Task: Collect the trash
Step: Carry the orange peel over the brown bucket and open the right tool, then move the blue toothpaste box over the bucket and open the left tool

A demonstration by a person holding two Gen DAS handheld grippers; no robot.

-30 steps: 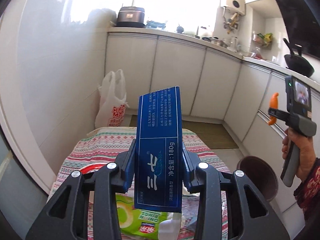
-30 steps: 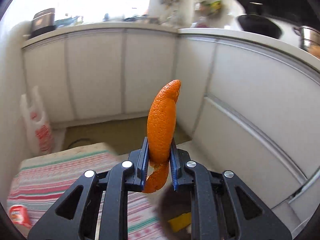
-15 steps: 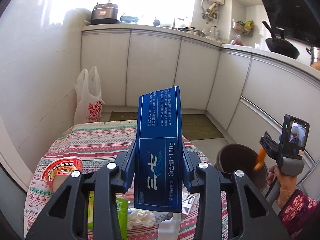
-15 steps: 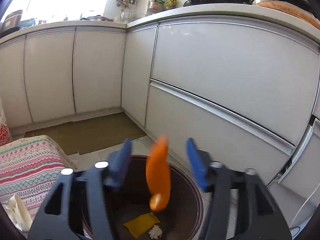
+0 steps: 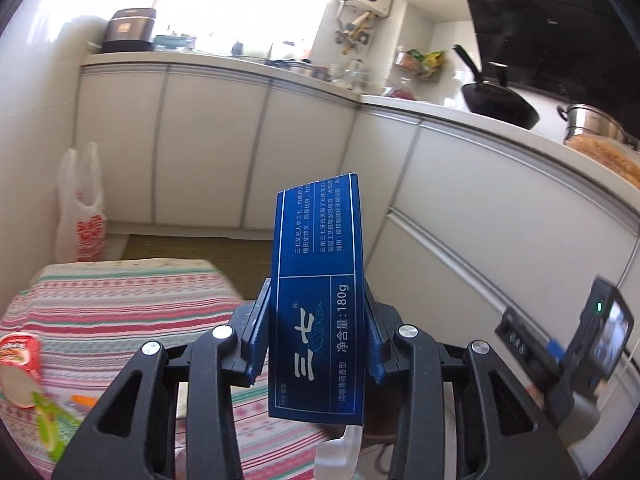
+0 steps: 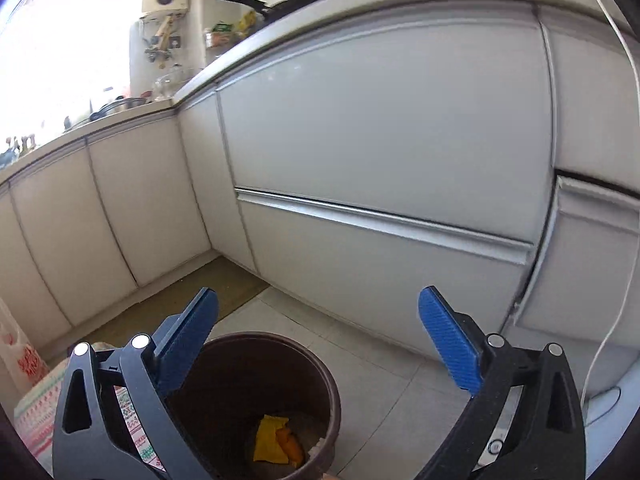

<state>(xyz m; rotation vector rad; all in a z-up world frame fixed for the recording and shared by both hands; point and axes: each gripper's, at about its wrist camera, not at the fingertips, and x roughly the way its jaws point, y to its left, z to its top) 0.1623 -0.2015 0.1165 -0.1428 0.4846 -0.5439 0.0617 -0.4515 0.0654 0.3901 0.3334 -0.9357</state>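
Above the right edge of a small table with a red, green and white striped cloth: left gripper, narrowed onto a dark blue cardboard toothpaste box with white print. Held upright between both blue pads, pressed on its two long sides, upper end leaning slightly to the right, lower end hanging below the grip. On the cloth at lower left, lying on its side: a red and white paper noodle cup, touching a light green plastic packet. Just beside the packet, a small orange scrap, too small to tell more. Behind the table, against the white cabinet doors: a white plastic bag with red print, standing upright.

Over a round dark brown plastic bin on the grey tiled floor: right gripper, jaws very wide after just having been opening, nothing between the blue ribbed pads. Down on the bottom of the bin: a curved piece of orange peel, lying on a crumpled yellow wrapper, with a bit of white paper just beside. Bin close to the table corner, near the white drawer fronts.
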